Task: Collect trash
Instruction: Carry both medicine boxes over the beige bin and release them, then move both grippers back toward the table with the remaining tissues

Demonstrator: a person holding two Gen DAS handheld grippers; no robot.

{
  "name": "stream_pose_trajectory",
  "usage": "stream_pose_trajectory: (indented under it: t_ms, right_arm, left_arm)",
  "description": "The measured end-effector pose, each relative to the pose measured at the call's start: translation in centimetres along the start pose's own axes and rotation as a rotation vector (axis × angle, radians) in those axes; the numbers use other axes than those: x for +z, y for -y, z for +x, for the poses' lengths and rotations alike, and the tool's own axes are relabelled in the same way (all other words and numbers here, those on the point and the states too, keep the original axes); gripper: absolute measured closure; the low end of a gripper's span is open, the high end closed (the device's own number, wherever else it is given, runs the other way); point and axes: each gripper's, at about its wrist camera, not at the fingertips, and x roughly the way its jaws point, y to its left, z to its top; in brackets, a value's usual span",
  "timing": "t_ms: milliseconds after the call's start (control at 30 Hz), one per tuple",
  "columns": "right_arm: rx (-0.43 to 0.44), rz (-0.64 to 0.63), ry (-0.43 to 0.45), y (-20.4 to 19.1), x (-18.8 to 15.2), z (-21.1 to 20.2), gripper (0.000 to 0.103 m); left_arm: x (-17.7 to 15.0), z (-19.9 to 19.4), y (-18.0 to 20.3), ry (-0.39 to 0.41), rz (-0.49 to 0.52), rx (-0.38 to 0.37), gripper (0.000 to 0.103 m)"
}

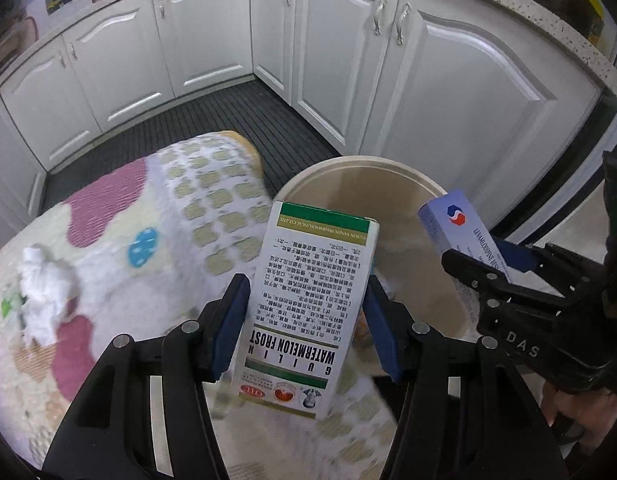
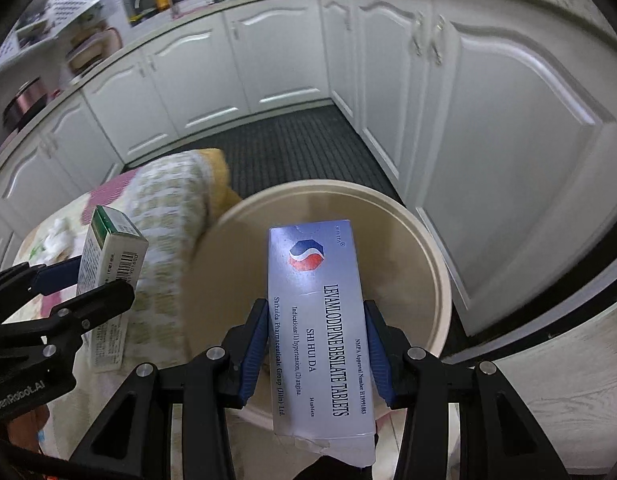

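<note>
- Green-and-white cardboard medicine box [image 1: 308, 308] sits clamped in the left gripper [image 1: 304, 320] jaws, beside the round cream plastic bin [image 2: 436, 264].
- Pale blue tablet box [image 2: 320, 328] is pinched in the right gripper [image 2: 314, 356], above the bin.
- Crumpled white tissue [image 1: 44, 292] lies on the patterned cloth [image 1: 156, 216].

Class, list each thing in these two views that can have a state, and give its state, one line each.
Left gripper: shut on watermelon frost box.
Right gripper: shut on tablet box.
Watermelon frost box: held, closed.
Tablet box: held over bin.
Bin: open, lidless.
Tissue: crumpled, on cloth.
Cabinet doors: closed.
</note>
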Motion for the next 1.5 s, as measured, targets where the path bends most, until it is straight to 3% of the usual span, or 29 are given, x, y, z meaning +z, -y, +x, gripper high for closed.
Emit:
stream_pose_trajectory:
  t_ms: [300, 500, 933, 1200, 1500]
  right_arm:
    - [0.009, 0.078, -0.012, 2.3, 0.6, 2.0, 0.058]
    - [-0.008, 0.102, -0.028, 2.9, 0.0, 2.5, 0.049]
    - [0.038, 0.072, -0.026, 0.7, -0.6, 0.5, 0.049]
    - [0.126, 0.002, -0.011, -4.1, -0.7, -1.0, 0.048]
    - [0.205, -0.108, -0.027, -11.2, -0.7, -0.6, 0.047]
  left_arm:
    - [0.9, 1.8, 1.7, -0.008, -0.012, -0.019, 0.047]
    - [0.8, 2.2, 1.1, -0.031, -0.046, -0.050, 0.046]
    - [-0.9, -0.7, -0.9, 0.012, -0.065, 0.010, 0.046]
    - [-3.1, -3.7, -7.4, 0.026, -0.139, 0.088, 0.046]
    - [-6.2, -7.2, -20.9, 0.036, -0.356, 0.238, 0.046]
